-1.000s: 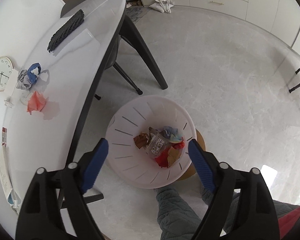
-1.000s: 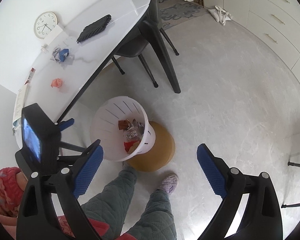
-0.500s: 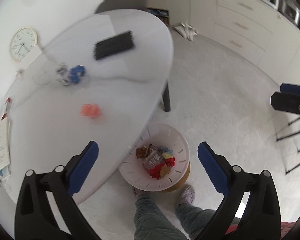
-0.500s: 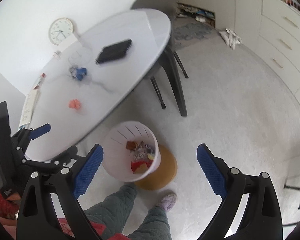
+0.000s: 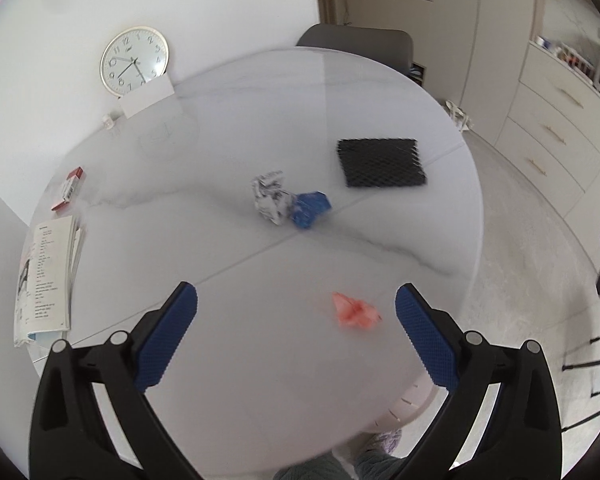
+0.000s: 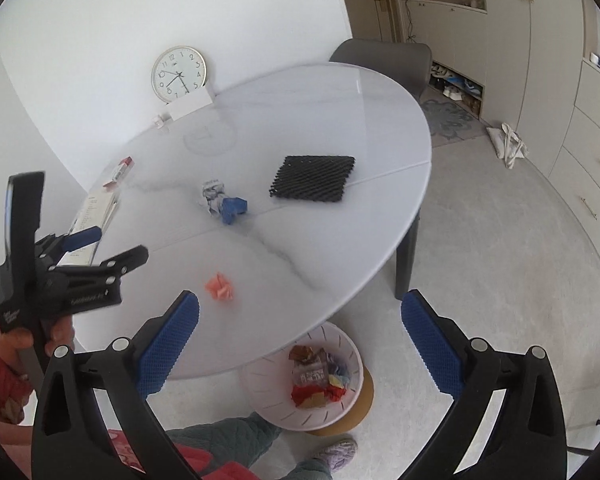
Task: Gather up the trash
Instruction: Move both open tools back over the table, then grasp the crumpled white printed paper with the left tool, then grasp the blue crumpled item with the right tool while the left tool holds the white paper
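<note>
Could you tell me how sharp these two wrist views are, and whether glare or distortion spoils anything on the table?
Left wrist view: fisheye-bent, the orange paper wad smeared by motion blur, the clock fairly crisp. Right wrist view: sharper, the black mat well defined, and a pale sheen on the table hides nothing.

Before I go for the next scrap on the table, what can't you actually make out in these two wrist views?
- Bin: left wrist view shows only a rim sliver; the table hides its contents.
- Orange scrap: smeared by motion blur in that view.
- Booklet: in the right wrist view, partly behind the left claw; print too small.
</note>
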